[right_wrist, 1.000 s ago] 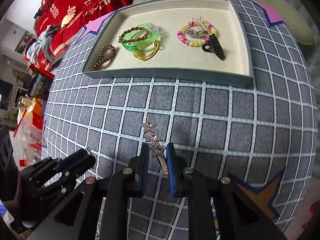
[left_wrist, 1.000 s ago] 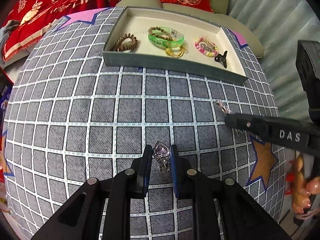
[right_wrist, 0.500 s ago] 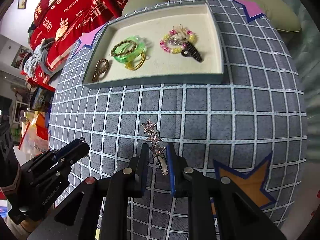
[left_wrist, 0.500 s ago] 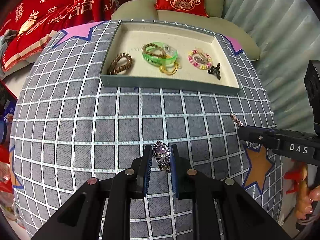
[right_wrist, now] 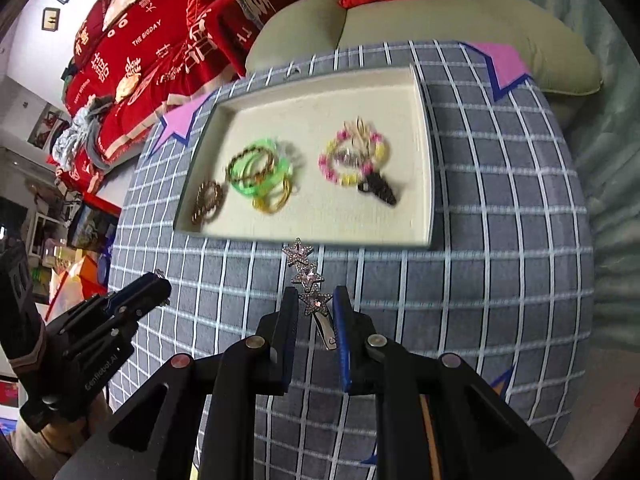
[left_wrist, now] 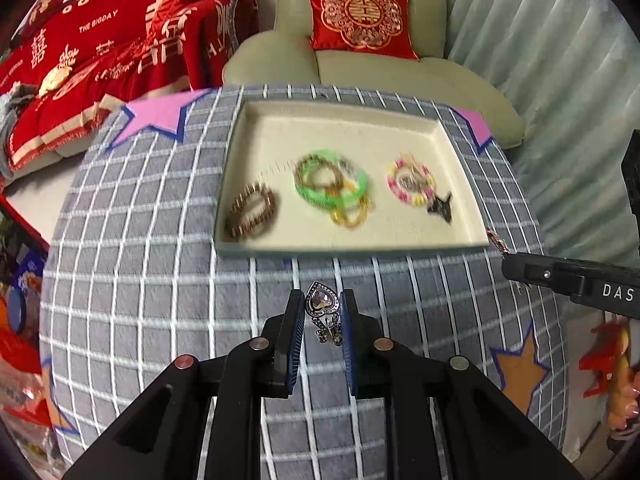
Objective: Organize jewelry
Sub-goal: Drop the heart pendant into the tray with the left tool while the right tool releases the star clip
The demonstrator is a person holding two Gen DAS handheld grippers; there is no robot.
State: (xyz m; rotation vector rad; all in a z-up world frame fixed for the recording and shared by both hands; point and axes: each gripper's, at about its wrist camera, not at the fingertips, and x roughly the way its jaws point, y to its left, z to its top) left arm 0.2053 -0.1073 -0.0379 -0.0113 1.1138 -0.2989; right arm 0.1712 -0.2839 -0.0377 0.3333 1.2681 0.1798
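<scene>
My left gripper (left_wrist: 320, 300) is shut on a silver heart clip with a purple stone (left_wrist: 322, 303), held above the checked cloth in front of the tray. My right gripper (right_wrist: 317, 300) is shut on a hair clip with three star stones (right_wrist: 308, 278), also held above the cloth just before the tray's near wall. The grey tray (left_wrist: 344, 249) with a cream lining holds a brown bead bracelet (left_wrist: 252, 212), a green bangle (left_wrist: 330, 184), a yellow ring (left_wrist: 350, 216), a pink and yellow bead bracelet (left_wrist: 410, 180) and a black claw clip (left_wrist: 440, 208). The tray also shows in the right wrist view (right_wrist: 432, 184).
The round table carries a grey checked cloth (left_wrist: 140, 260) with pink and orange stars. A pale sofa (left_wrist: 400, 72) with a red cushion (left_wrist: 360, 16) stands behind it. Red fabric (left_wrist: 100, 52) lies at the left. The right gripper's finger (left_wrist: 568, 280) reaches in from the right.
Both grippers have risen and drawn nearer the tray with their clips held. The table looks smaller and more of the sofa shows.
</scene>
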